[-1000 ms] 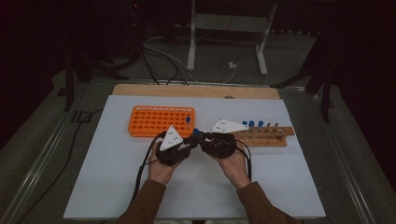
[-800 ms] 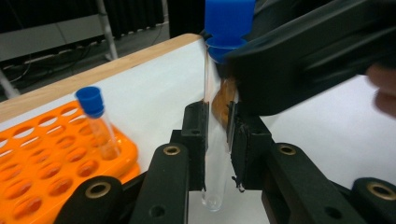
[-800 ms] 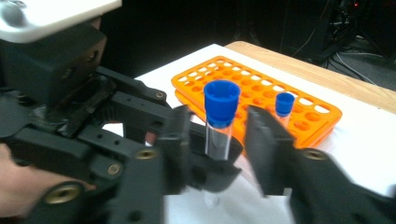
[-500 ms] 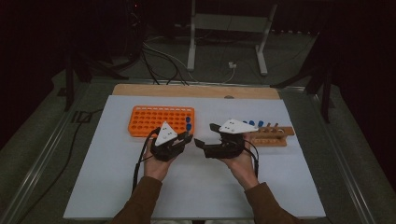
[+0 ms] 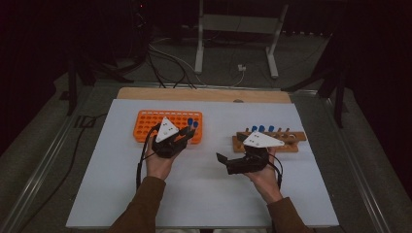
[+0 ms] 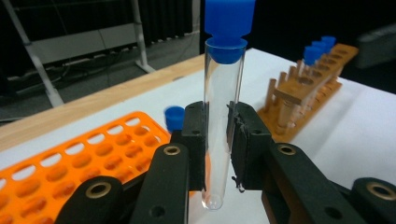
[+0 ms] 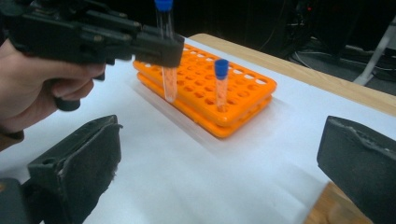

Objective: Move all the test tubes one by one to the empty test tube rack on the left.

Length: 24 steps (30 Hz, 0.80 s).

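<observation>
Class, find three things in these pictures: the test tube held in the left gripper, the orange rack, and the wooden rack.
test tube (image 6: 223, 121), left gripper view, on its clear glass body.
orange rack (image 7: 243, 95), right gripper view, on its top face.
wooden rack (image 5: 296, 136), high view, on its right end.

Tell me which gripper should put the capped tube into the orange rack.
Left. The left gripper is shut on the capped tube, upright beside the orange rack. The right gripper is open, empty, near the wooden rack.

The left gripper (image 6: 217, 140) clamps an upright clear tube (image 6: 222, 116) with a blue cap, above the orange rack (image 6: 70, 158); a wooden rack (image 6: 308, 88) stands beyond.
</observation>
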Available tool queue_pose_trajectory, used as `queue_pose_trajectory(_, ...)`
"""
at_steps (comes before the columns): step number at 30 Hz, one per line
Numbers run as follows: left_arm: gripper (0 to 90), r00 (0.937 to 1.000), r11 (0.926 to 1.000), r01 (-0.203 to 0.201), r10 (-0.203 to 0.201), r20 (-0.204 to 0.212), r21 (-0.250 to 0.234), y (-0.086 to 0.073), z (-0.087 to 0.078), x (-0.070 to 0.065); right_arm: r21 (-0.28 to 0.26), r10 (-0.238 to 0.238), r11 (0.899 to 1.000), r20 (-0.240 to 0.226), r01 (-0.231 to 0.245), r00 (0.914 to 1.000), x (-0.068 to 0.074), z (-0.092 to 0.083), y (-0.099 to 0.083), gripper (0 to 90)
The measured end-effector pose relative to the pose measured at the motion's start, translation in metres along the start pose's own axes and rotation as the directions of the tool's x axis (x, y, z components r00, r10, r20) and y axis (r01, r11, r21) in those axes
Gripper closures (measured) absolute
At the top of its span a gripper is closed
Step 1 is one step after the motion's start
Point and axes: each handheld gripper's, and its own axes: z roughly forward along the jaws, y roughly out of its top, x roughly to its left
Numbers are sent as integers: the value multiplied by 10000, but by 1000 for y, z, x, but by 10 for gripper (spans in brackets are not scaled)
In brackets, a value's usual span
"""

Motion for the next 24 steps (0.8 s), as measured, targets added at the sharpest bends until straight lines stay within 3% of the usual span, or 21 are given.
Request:
queue_pose_trajectory(8, 779, 9990, 9997, 226, -229, -382, -93, -1, 10, 11, -46, 87, 10000, 190, -86, 9998, -10, -17, -15, 0)
queue_pose_trajectory(13, 779, 9963, 9983, 584, -587, -626, -61, -6, 21, 17, 41, 146, 9999, 298, -148, 9994, -15, -24, -22, 0)
queue_pose_trajectory(24, 778, 9903, 9952, 893, -843, -1108, 412, -19, 47, 23, -108, 170, 9998, 310, -167, 9994, -16, -33, -26, 0)
